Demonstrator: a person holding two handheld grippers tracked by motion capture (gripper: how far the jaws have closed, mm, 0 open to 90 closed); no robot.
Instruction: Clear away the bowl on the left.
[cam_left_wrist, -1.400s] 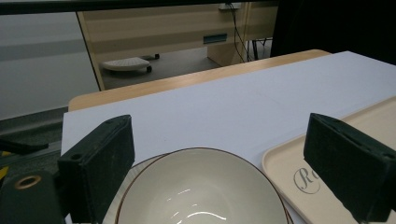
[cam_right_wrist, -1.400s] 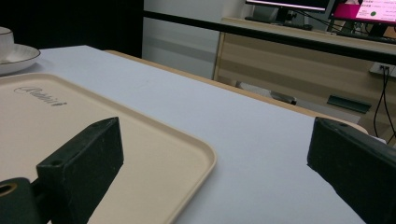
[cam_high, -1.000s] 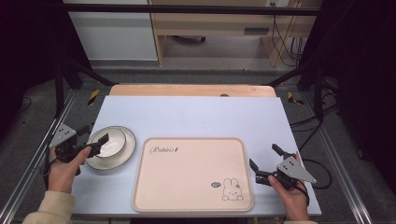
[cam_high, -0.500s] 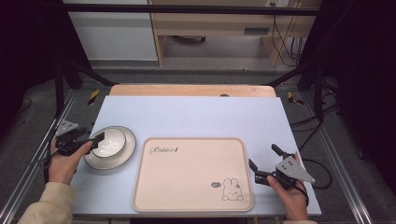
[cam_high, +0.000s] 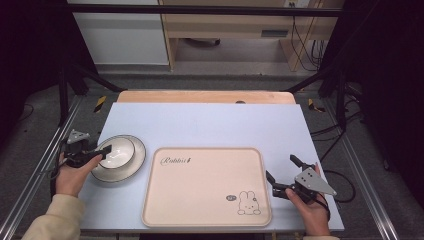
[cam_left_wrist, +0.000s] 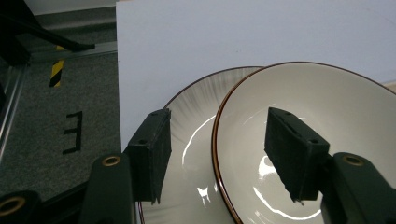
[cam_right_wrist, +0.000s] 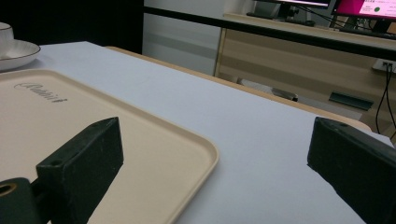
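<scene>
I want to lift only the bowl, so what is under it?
The bowl sits on a plate with a dark rim. The plate's left part shows; its middle and right are covered by the bowl. The left gripper straddles the bowl's rim.

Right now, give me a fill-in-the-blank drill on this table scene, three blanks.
1. The bowl sits on a ____.
2. The left hand-held gripper has its jaws astride the bowl's ____.
3. The tray carries a drawing of a ____ near its corner by the right hand-held gripper.

Missing words: plate; rim; rabbit
</scene>
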